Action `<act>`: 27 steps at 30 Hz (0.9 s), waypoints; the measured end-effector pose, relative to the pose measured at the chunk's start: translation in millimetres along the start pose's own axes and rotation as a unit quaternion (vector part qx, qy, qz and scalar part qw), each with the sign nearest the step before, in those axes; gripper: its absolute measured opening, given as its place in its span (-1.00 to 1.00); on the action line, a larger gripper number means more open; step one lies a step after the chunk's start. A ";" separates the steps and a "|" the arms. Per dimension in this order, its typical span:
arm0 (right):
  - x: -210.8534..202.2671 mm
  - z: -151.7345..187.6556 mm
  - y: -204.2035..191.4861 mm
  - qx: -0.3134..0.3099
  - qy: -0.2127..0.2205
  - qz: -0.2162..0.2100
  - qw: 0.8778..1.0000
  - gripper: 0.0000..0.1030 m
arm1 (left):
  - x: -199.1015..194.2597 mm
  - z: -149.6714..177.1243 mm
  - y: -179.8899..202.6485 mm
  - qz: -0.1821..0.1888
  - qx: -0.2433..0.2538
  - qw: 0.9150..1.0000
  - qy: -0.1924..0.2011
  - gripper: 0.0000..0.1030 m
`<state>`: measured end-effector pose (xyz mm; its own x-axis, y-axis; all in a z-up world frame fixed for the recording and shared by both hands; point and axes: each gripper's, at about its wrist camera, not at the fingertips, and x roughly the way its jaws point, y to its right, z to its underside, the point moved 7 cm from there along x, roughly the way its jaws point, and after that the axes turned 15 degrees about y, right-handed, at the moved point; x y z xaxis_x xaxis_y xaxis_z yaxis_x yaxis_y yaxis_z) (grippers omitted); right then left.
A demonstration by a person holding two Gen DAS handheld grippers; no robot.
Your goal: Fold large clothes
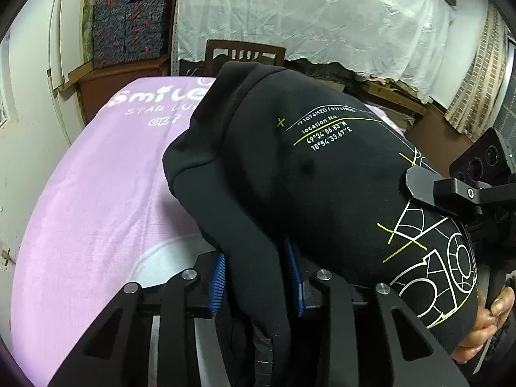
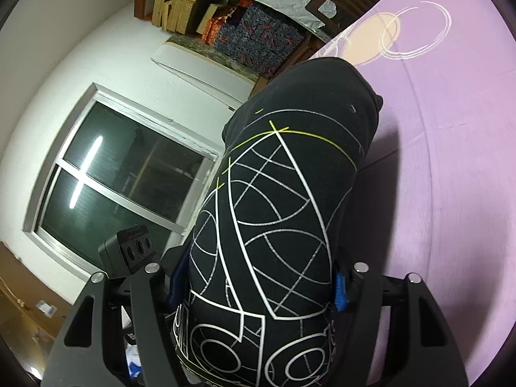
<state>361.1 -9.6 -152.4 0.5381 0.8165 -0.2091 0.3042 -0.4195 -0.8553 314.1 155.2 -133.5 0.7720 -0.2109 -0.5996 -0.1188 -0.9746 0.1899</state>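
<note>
A black sweatshirt [image 1: 290,167] with white and yellow line print is folded into a thick bundle and held up above the pink blanket [image 1: 90,193]. My left gripper [image 1: 258,277] is shut on its dark edge between the blue pads [image 1: 219,280]. My right gripper [image 2: 258,287] is shut on the printed part of the sweatshirt [image 2: 274,209]; it shows in the left wrist view [image 1: 451,193] at the right, gripping the same bundle. The fingertips are hidden by the cloth in both views.
The pink blanket [image 2: 451,161] with white lettering covers the table. A dark chair back [image 1: 245,53] stands behind it, with stacked patterned boxes [image 1: 129,29] on a cabinet. A dark window [image 2: 122,174] is at the left. A white lace cloth [image 1: 322,16] hangs behind.
</note>
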 end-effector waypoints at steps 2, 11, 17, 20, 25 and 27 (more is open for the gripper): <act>-12.0 0.7 -6.7 0.008 0.005 -0.010 1.000 0.26 | -13.4 -3.0 10.4 -0.001 0.008 1.000 0.008 -0.39; -66.5 20.9 -62.1 0.031 0.019 -0.086 0.996 0.27 | -107.9 -18.7 39.0 -0.043 0.036 0.996 0.070 -0.41; -100.8 48.0 -117.5 0.011 0.014 -0.139 0.990 0.27 | -180.9 -10.8 54.8 -0.068 0.047 0.990 0.112 -0.41; -120.6 68.8 -138.9 0.011 0.012 -0.162 0.987 0.27 | -212.7 -2.4 61.8 -0.079 0.055 0.987 0.126 -0.41; -150.0 105.5 -164.1 0.011 0.008 -0.189 0.982 0.27 | -252.2 16.6 63.7 -0.098 0.065 0.983 0.141 -0.41; -152.6 120.7 -170.1 0.015 0.005 -0.201 0.979 0.27 | -263.6 25.3 54.9 -0.113 0.062 0.981 0.143 -0.41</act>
<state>132.4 -14.9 -32.2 0.3876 0.9092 0.1521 0.4693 -0.0526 -0.8815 88.3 155.3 15.3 0.9291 0.0240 -0.3690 0.0139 -0.9995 -0.0300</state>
